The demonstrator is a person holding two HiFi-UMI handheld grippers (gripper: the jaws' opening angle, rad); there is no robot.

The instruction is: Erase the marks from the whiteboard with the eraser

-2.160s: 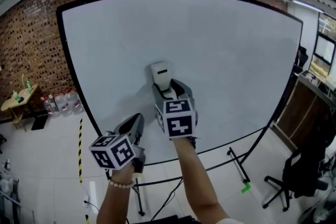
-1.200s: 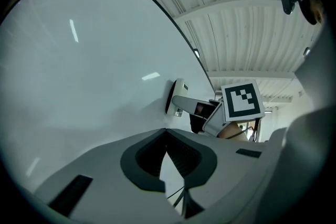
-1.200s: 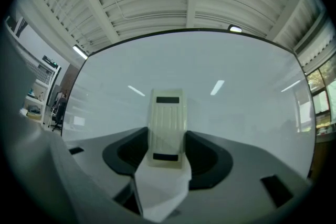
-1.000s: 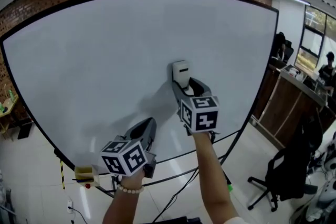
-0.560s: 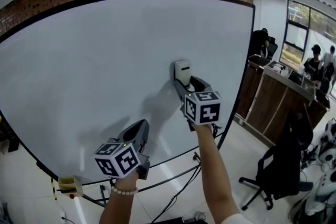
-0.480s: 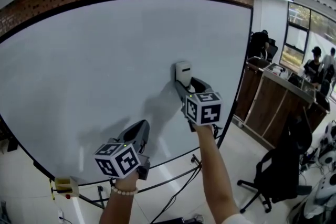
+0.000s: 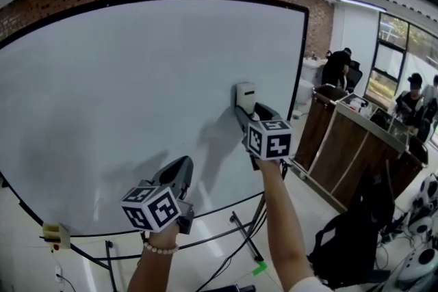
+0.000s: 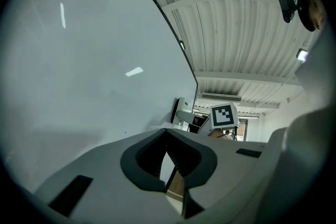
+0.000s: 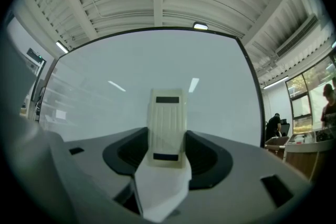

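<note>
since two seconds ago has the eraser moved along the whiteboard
Yes. The eraser, held in the right gripper's tongs, has slid right: it now sits much nearer the right edge of the whiteboard.

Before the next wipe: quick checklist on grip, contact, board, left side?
1. Grip: ok. The right gripper has its jaws shut on the eraser.
2. Contact: ok. In the head view the eraser looks flat against the whiteboard.
3. Marks: cannot tell. None show on the whiteboard, but faint ones could be missed.
4. Idle side: ok. The left gripper is shut, empty, low, and apparently off the whiteboard.
5. Room rightward: ok. Bare whiteboard lies between the eraser and the frame.
</note>
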